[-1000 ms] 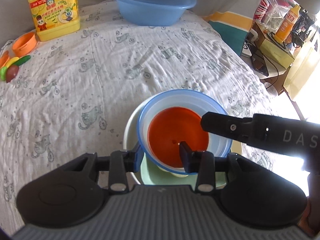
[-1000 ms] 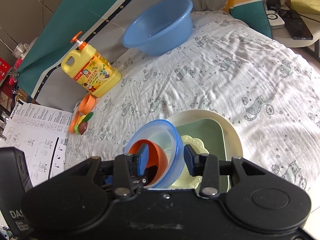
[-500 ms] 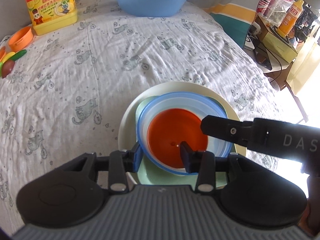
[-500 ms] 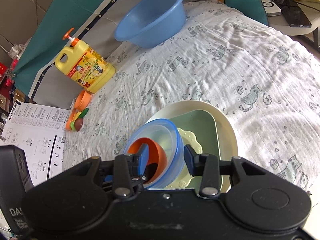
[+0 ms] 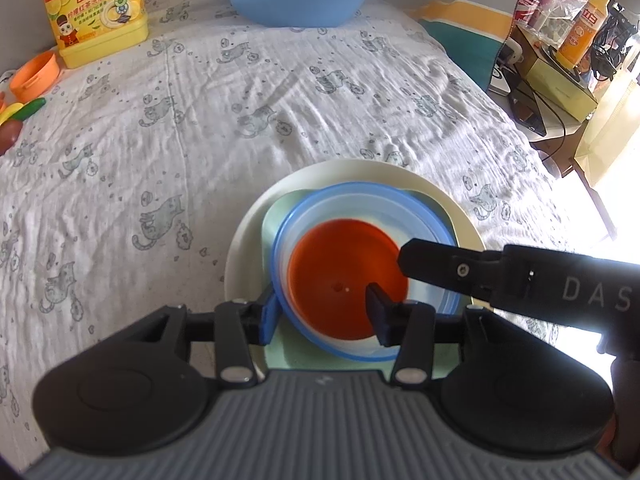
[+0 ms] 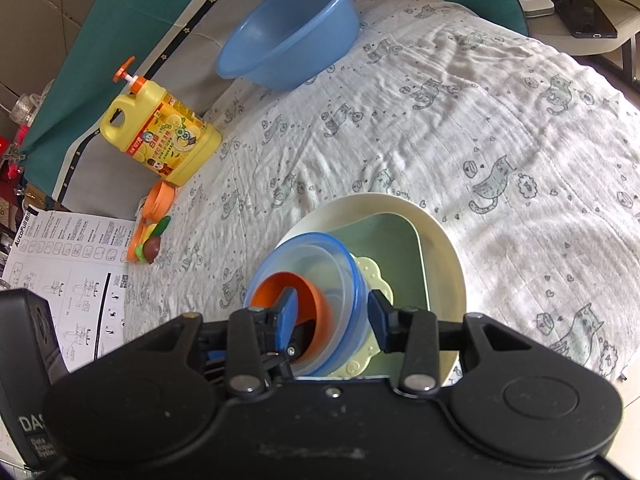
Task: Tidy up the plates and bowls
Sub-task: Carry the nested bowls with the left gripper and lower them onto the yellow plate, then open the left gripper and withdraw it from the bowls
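An orange bowl (image 5: 344,276) sits nested inside a clear bowl with a blue rim (image 5: 372,208). Both hang tilted over a stack: a pale yellow scalloped dish (image 6: 372,276) on a green square plate (image 6: 392,248) on a round cream plate (image 5: 352,172). My left gripper (image 5: 324,314) is shut on the near wall of the nested bowls, one finger outside, one inside the orange bowl. My right gripper (image 6: 332,316) is shut on the bowls' other side, one finger inside the orange bowl (image 6: 288,284), one outside the blue-rimmed bowl (image 6: 312,248). Its body shows in the left wrist view (image 5: 520,280).
A blue basin (image 6: 288,40) stands at the back of the cat-print cloth (image 5: 200,128). A yellow detergent jug (image 6: 160,140), a small orange cup (image 6: 158,200) and toy vegetables (image 6: 148,240) lie at the left. A printed sheet (image 6: 60,272) lies beyond the edge. A cluttered side table (image 5: 560,60) stands right.
Both grippers have lifted the nested bowls higher and pulled back a little; the plate stack below shows more and looks smaller. The grips have not changed.
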Demonstrator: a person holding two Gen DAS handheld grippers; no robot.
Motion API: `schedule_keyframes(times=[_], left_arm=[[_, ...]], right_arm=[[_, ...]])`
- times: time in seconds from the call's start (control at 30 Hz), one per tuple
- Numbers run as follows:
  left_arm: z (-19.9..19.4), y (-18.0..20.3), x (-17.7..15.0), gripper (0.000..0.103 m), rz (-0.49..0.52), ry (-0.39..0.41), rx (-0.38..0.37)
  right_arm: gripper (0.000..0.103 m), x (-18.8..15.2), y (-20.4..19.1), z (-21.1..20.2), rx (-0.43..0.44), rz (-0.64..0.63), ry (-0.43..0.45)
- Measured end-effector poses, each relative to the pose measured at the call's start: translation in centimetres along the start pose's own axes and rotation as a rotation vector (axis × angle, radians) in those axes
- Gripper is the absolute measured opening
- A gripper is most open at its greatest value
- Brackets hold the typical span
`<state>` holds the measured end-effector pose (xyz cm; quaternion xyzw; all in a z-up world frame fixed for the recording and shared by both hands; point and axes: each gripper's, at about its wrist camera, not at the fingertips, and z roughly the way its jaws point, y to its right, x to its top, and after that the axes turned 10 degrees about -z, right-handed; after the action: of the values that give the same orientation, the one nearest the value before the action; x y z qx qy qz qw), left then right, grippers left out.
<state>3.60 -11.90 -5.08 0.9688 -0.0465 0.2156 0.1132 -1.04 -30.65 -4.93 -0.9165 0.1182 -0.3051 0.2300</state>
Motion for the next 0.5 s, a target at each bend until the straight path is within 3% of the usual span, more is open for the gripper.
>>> schedule_keyframes(times=[0.13,0.23,0.3,0.37,0.43,0.5], left_arm=[[0.0,0.0,0.0,0.047,0.006,0.005,0.0],[-0.4,0.0,0.0,0.055,0.016,0.022,0.003],[-1.0,0.1,-0.1,0.075,0.027,0.048,0.012],[-1.9,-0.1,0.0,0.093,0.03,0.093,0.023],[-3.0,-0.4,0.1,0.102,0.033,0.151,0.039],[-3.9,-1.0,0.3,0.103,0.022,0.188,0.048]], right_arm=[[0.041,-0.1,-0.1,0.0,-0.001,0.001,-0.002],[0.041,-0.1,-0.3,-0.1,-0.004,-0.004,-0.001],[0.047,0.0,-0.4,-0.4,-0.006,-0.011,0.006],[0.075,0.2,-0.6,-0.9,-0.006,-0.017,0.022],[0.097,0.3,-0.9,-1.6,-0.018,-0.033,0.056],[0.103,0.4,-1.3,-2.3,-0.031,-0.052,0.088]])
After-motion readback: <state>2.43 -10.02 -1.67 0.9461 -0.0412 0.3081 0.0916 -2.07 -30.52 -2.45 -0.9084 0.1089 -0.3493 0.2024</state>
